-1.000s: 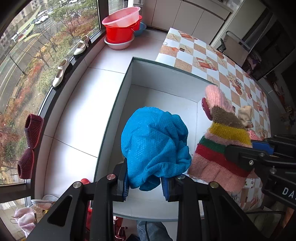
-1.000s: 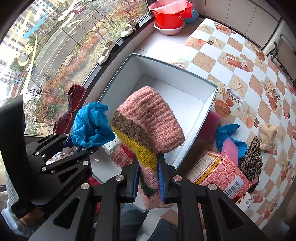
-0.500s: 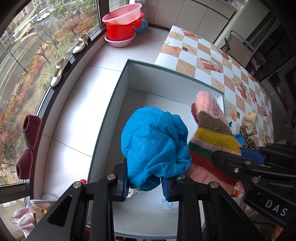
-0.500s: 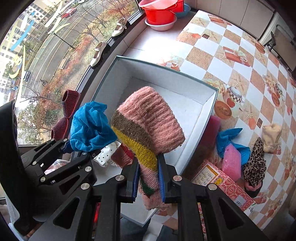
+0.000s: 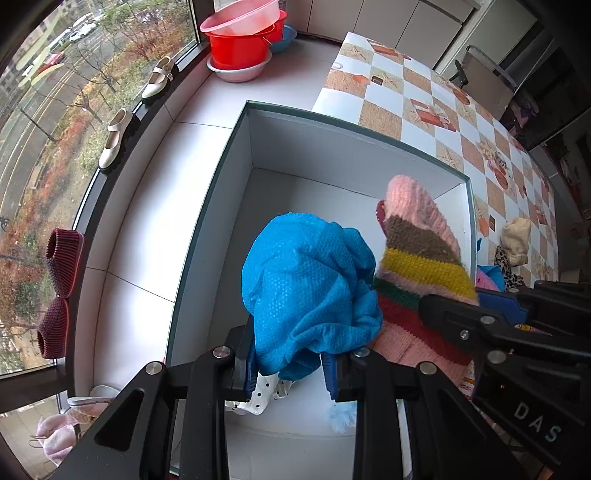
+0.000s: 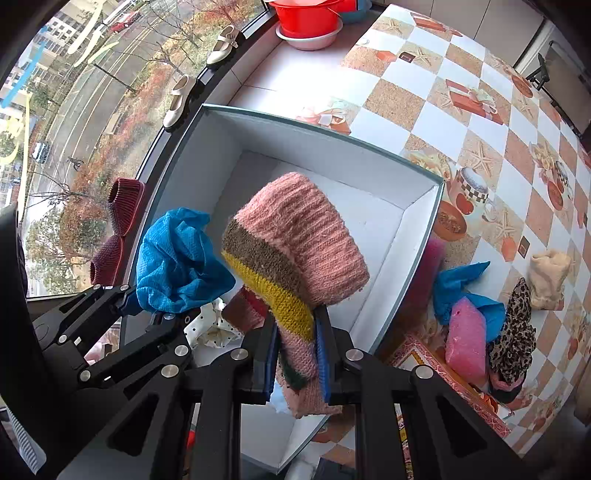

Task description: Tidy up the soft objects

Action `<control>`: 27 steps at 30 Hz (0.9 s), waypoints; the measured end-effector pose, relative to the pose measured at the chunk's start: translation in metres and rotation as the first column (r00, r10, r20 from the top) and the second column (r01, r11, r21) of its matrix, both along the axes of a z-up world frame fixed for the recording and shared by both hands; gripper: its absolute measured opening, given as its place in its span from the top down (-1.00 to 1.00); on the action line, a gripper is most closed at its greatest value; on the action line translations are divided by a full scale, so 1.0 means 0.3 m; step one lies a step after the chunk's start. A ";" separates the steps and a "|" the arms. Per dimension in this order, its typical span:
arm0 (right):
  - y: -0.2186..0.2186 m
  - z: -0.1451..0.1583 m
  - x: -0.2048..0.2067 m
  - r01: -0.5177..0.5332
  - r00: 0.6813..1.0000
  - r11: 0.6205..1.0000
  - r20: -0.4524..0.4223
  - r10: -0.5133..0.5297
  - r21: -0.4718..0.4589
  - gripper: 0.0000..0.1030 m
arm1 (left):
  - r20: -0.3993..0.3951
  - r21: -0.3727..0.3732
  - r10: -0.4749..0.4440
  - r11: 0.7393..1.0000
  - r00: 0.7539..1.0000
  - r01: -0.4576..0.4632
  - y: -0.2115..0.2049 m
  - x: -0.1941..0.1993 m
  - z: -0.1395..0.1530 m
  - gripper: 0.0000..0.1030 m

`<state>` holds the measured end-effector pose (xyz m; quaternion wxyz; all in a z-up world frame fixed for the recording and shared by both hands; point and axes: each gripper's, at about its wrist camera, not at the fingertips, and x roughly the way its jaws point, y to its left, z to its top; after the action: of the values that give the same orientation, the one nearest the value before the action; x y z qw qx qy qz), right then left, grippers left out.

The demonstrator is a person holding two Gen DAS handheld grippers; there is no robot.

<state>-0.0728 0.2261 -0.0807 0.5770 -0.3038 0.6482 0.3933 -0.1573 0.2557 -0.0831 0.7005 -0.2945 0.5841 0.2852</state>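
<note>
We have carried both loads in over the white box (image 5: 354, 158), left hand-held gripper (image 5: 288, 363) clamping the blue mesh cloth (image 5: 306, 288), right hand-held gripper (image 6: 295, 360) clamping the striped knit hat (image 6: 295, 251), ready to drop.

home | shoes (image 5: 114, 138) on window ledge; wash basins (image 5: 242, 40); patterned tablecloth (image 6: 480, 122); cupboards (image 5: 388, 18)

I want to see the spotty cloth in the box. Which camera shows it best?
The right wrist view shows it best: the white polka-dot cloth lies crumpled on the floor of the white box, below the blue cloth. The left wrist view shows only a small corner, peeking out between the left gripper's fingers.
</note>
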 end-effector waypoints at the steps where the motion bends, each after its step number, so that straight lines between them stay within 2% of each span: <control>1: 0.001 -0.005 0.000 0.001 1.000 1.000 -0.004 -0.001 -0.002 0.63 | -0.001 0.000 -0.002 1.000 1.000 0.002 -0.001 0.002 0.000 0.41; 9: 0.001 -0.014 0.005 0.005 1.000 1.000 -0.009 -0.005 -0.010 0.63 | 0.000 -0.007 -0.010 1.000 1.000 0.010 0.002 0.003 -0.005 0.39; 11: 0.005 -0.017 0.009 0.008 1.000 1.000 -0.012 -0.008 -0.011 0.63 | 0.001 -0.016 -0.011 1.000 1.000 0.011 0.002 0.002 -0.008 0.31; 14: 0.010 -0.019 0.010 0.005 1.000 1.000 -0.006 -0.005 -0.013 0.63 | -0.003 -0.014 -0.006 1.000 1.000 0.006 0.002 -0.004 -0.007 0.13; 18: 0.004 -0.016 0.015 0.008 1.000 1.000 0.009 -0.008 -0.019 0.60 | -0.020 -0.007 0.012 1.000 1.000 -0.012 0.006 -0.015 -0.008 -0.40; 19: 0.000 -0.015 0.021 0.014 1.000 1.000 0.013 -0.014 -0.019 0.57 | -0.016 -0.007 0.015 1.000 1.000 -0.015 0.007 -0.020 -0.007 -0.60; 21: -0.005 -0.008 0.032 0.033 0.999 0.999 0.009 -0.033 -0.008 0.00 | 0.017 -0.019 0.018 1.000 1.000 -0.018 0.008 -0.025 0.000 -0.63; 22: -0.008 -0.006 0.038 0.040 0.999 0.999 0.003 -0.040 0.000 -0.60 | 0.022 -0.017 0.017 1.000 1.000 -0.016 0.004 -0.024 0.005 -0.66; 23: -0.010 0.001 0.040 0.045 0.999 0.999 0.002 -0.045 0.011 -0.69 | 0.023 -0.010 0.012 1.000 1.000 -0.012 -0.001 -0.022 0.010 -0.69; 25: -0.007 0.014 0.039 0.039 0.999 0.999 0.003 -0.039 0.023 -0.69 | 0.028 0.003 0.007 1.000 1.000 -0.007 -0.010 -0.017 0.020 -1.00; 27: -0.004 0.023 0.037 0.035 0.999 0.999 0.005 -0.036 0.031 -0.69 | 0.035 0.010 0.009 1.000 0.999 -0.009 -0.014 -0.014 0.029 -0.99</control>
<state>-0.0618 0.2250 -0.0738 0.5902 -0.2844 0.6459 0.3921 -0.1614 0.2514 -0.0743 0.7109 -0.2985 0.5690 0.2859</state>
